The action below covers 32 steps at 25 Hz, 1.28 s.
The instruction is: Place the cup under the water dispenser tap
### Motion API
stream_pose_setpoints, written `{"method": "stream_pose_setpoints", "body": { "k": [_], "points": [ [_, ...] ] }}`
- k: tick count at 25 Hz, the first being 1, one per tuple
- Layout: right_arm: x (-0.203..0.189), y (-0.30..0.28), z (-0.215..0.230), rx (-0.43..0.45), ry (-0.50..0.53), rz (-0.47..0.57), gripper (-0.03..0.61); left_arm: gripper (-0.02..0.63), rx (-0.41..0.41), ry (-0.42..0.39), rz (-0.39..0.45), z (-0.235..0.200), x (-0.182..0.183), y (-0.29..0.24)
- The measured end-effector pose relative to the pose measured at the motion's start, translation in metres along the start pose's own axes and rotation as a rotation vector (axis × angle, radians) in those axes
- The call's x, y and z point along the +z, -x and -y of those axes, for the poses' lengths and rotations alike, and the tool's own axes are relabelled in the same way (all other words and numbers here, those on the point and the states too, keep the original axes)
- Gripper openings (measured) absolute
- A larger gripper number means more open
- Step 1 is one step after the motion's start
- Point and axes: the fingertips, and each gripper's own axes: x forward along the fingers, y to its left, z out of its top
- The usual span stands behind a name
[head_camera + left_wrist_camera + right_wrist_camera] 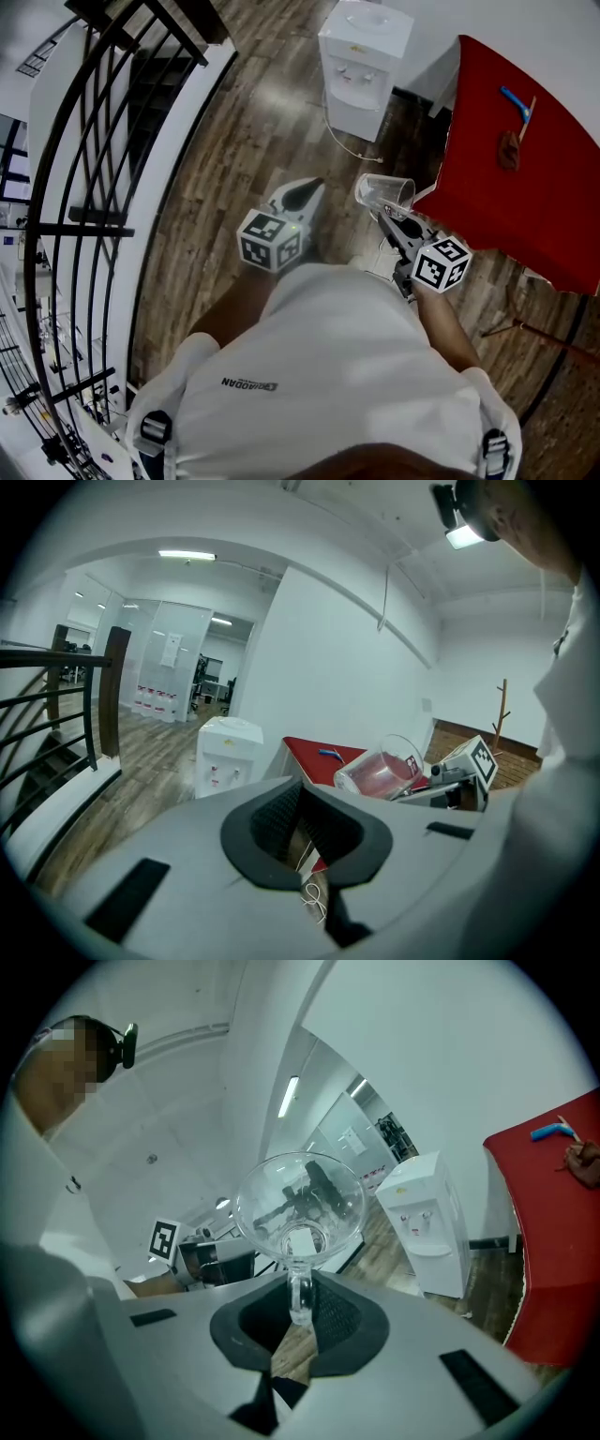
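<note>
A clear glass cup (384, 194) with a handle lies tilted on its side in the air, its mouth facing away from me. My right gripper (392, 217) is shut on the cup's handle; in the right gripper view the cup (298, 1206) fills the space above the right gripper (298, 1312). The white water dispenser (361, 66) stands on the wood floor some way ahead, its taps facing me. It also shows as the dispenser (427, 1222) and the dispenser (225, 757). My left gripper (305, 192) hangs left of the cup, shut and holding nothing.
A table under a red cloth (525, 178) stands to the right, with a blue tool (514, 101) on it. A black stair railing (94, 187) runs along the left. A white cable (342, 141) trails on the floor before the dispenser.
</note>
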Motion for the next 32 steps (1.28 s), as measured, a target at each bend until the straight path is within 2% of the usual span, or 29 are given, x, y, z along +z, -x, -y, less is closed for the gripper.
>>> {"method": "stream_pose_setpoints", "body": {
  "k": [17, 32],
  "points": [
    [0.001, -0.032, 0.010, -0.012, -0.023, -0.066, 0.043, -0.003, 0.010, 0.043, -0.012, -0.037, 0.000, -0.006],
    [0.025, -0.122, 0.021, -0.050, 0.004, -0.137, 0.043, -0.003, 0.024, 0.099, 0.000, -0.137, 0.018, -0.015]
  ]
}}
